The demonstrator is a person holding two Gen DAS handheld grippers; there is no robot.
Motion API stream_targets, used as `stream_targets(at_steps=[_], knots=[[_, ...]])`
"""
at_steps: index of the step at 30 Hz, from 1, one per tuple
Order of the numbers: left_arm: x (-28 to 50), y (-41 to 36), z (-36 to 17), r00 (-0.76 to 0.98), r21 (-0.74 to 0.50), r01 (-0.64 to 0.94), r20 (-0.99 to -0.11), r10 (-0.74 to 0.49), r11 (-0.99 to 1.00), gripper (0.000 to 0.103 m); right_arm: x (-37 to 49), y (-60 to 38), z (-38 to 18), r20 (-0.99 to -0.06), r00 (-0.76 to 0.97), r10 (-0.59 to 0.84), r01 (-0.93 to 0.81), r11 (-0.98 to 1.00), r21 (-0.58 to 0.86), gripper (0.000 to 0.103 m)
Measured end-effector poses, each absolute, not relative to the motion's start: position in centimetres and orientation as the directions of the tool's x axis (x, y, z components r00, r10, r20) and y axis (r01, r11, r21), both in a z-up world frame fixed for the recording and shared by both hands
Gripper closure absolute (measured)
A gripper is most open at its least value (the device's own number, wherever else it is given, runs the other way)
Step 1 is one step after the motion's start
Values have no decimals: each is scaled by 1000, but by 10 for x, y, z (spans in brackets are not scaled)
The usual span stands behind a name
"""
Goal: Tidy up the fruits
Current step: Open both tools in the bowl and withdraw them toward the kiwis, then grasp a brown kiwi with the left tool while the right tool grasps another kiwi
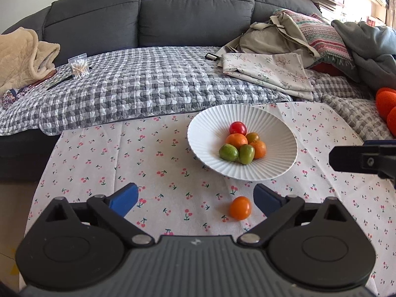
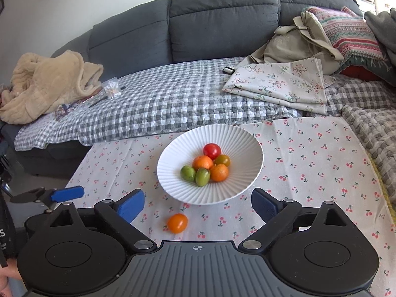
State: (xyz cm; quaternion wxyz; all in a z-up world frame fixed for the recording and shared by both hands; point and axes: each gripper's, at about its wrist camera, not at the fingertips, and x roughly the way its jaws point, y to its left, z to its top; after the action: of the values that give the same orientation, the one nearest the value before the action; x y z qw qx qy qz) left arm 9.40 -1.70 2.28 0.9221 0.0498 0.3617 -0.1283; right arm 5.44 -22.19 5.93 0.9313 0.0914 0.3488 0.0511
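Fruit status: six pieces sit clustered in the white ribbed bowl [image 2: 210, 163] — one red tomato [image 2: 212, 151], two oranges [image 2: 202, 162], two green fruits [image 2: 188, 173], one green-orange tomato [image 2: 222, 160]. One orange tomato [image 2: 177, 222] lies alone on the cherry-print cloth [image 2: 309, 163] covering the tabletop, just in front of the bowl, apart from it. Left gripper [image 1: 195, 199]: fingers spread wide, nothing between the pads; the loose tomato lies near its right finger, untouched. Right gripper [image 2: 198, 205]: fingers also wide apart, empty. Grey sofa [image 2: 222, 17] behind.
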Motion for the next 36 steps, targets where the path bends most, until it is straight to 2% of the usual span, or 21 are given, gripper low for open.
stream_targets(at_steps=[10,24,30,36], knots=[[78,-7,9,659,-30,291,-719,-223,956,3,44,-215,52,-659,729,186,-58,976,212,7],[50,-19,-24,556,-22,435,-779,-288,900,8,43,-210,26,-712,684,156,-70,986,150,7],[45,-26,-46,514,-5,476,-810,-283,880,20,43,-210,22,-721,677,150,-74,988,137,7],[45,-32,-59,486,-15,500,-823,-295,866,40,44,-209,21,-724,673,148,-77,988,130,7]])
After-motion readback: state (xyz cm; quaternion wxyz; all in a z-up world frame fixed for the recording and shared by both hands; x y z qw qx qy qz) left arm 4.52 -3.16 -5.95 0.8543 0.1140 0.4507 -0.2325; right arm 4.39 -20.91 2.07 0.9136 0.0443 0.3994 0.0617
